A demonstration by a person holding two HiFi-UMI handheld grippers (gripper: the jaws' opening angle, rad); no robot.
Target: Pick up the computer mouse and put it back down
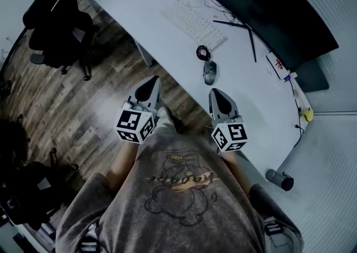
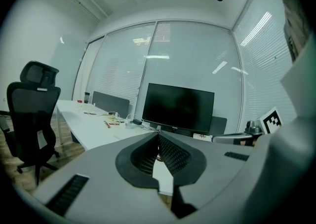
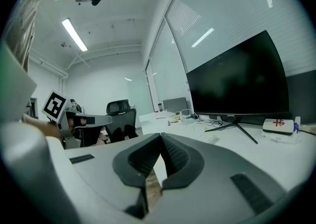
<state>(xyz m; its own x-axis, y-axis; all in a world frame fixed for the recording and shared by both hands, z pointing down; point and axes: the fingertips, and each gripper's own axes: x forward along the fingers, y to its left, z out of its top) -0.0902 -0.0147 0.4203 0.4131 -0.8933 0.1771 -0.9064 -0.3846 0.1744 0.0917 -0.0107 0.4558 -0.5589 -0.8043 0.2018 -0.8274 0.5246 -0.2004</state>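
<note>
The left gripper (image 1: pixel 150 82) and right gripper (image 1: pixel 218 95) both have closed, empty fingers. The computer mouse (image 1: pixel 210 72) lies on the surface (image 1: pixel 139 12), just ahead of the right gripper.

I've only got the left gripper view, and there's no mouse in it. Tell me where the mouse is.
Observer: In the head view the mouse lies on the white desk, near its front edge, just ahead of the right gripper.
Operator: Report that gripper's jaws.
Observer: The right gripper view shows them together, with nothing between them.
Operator: Say what's next to the mouse.
Observer: A coiled black cable lies just beyond it, toward the keyboard.
</note>
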